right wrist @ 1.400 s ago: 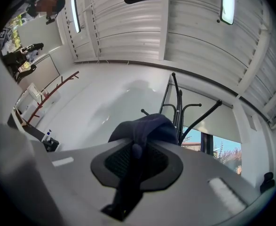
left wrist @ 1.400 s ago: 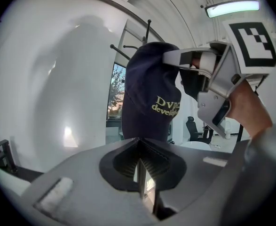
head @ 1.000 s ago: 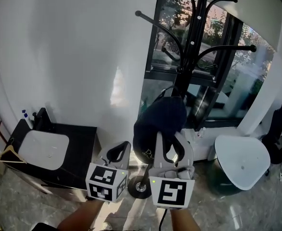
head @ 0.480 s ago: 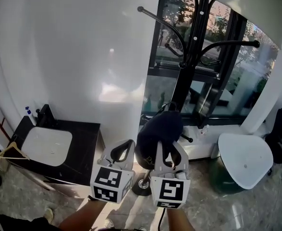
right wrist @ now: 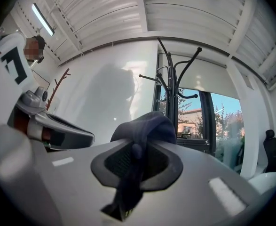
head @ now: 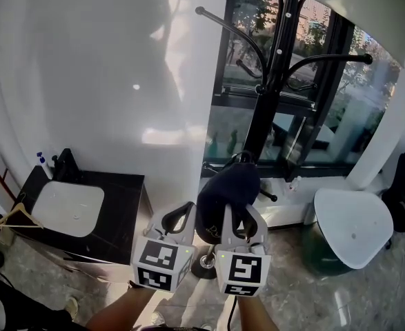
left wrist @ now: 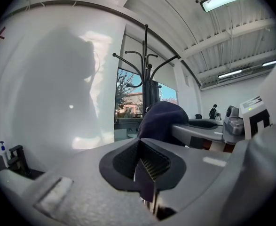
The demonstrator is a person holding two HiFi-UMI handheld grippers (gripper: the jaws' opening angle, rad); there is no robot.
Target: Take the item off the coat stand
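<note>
One dark cap (head: 224, 188) pinched in right gripper (head: 239, 214) jaws.

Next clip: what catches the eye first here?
A dark navy cap is pinched in the right tool, low in the middle and off the stand. Behind it, the black coat stand rises before the window, its visible hooks bare. The left tool sits shut and empty alongside.

A white basin (head: 69, 207) sits in a black counter (head: 124, 211), a white table (head: 352, 226) well apart.
</note>
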